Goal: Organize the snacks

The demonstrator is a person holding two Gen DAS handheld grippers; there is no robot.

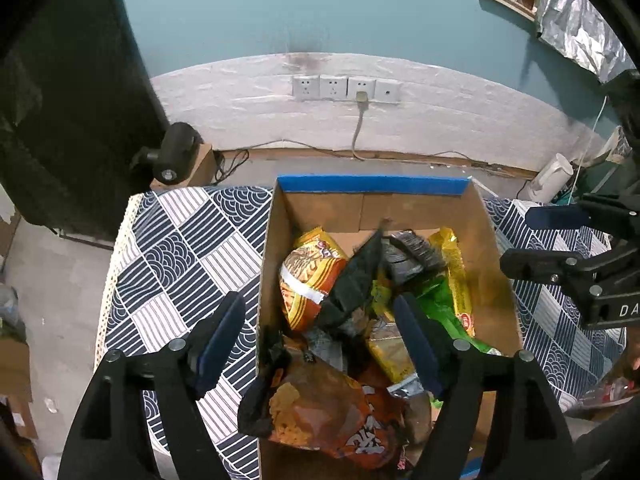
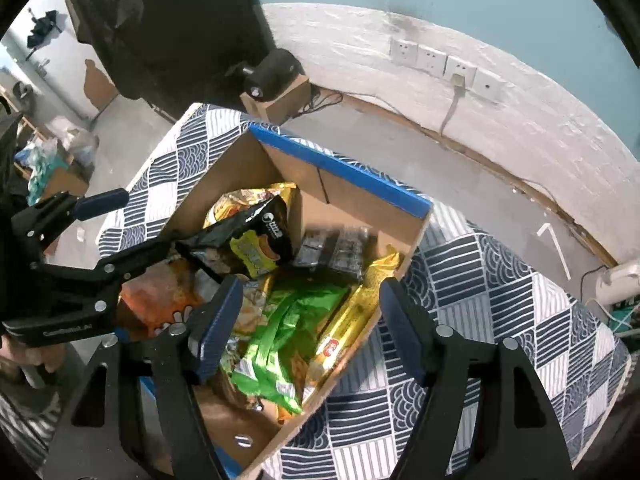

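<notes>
The bench, covered in a navy-and-white patterned cloth, carries an open cardboard box with a blue-taped far rim; all positions below are given relative to that box. Inside it lie the snacks in a loose heap: an orange chip bag at the near end, a yellow-and-orange bag toward the far left, a black bag tilted up across the middle, a green packet and a long yellow packet along the right wall, its long axis running near to far. The left hand-held gripper hangs over the box's near-left wall, jaws wide and nothing pressed between them; one finger is outside the wall, the other above the heap. The right hand-held gripper stands over the right wall, likewise wide and empty, the green and yellow packets directly below and ahead. Judged by position, the right one is nearer those packets, the left nearer the orange bag. The box floor is largely hidden, the near corners are cut off, and the dark packets at the far side are blurred.
</notes>
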